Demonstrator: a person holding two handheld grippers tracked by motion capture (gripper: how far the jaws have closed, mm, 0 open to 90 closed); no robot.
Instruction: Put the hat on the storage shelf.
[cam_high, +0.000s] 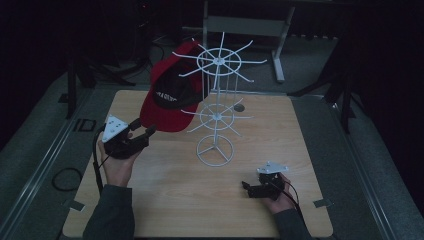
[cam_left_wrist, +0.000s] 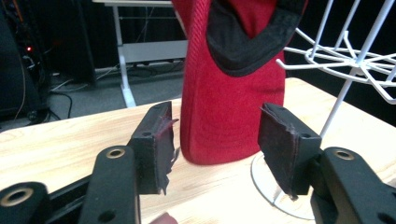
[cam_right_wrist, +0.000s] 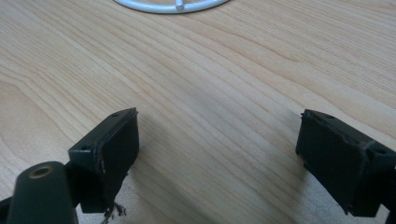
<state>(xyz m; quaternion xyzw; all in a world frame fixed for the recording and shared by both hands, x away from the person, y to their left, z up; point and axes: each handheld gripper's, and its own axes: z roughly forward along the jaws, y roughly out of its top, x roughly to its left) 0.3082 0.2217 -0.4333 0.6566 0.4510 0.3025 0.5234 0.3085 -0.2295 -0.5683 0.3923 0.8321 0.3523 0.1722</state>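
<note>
With its jaws apart just short of the red cap (cam_high: 167, 102) hanging from the white rack (cam_high: 217, 107) at upper centre, the left gripper (cam_high: 141, 131) risks toppling that rack (a light wire thing) by tugging sideways.

A red cap (cam_high: 167, 102) is hanging from a prong of the white wire rack (cam_high: 216, 107), sitting left of centre in the upper half of the high view. It is hanging tilted, with its brim pointing down toward the wooden table (cam_high: 165, 195) and its dark inner lining with pale lettering facing the camera. In the left gripper view the red cap (cam_left_wrist: 224, 102) is filling the upper centre, its rounded brim edge hanging just above the tabletop. The rack is standing upright at the table's centre, showing two spoked tiers above a round base ring.
</note>
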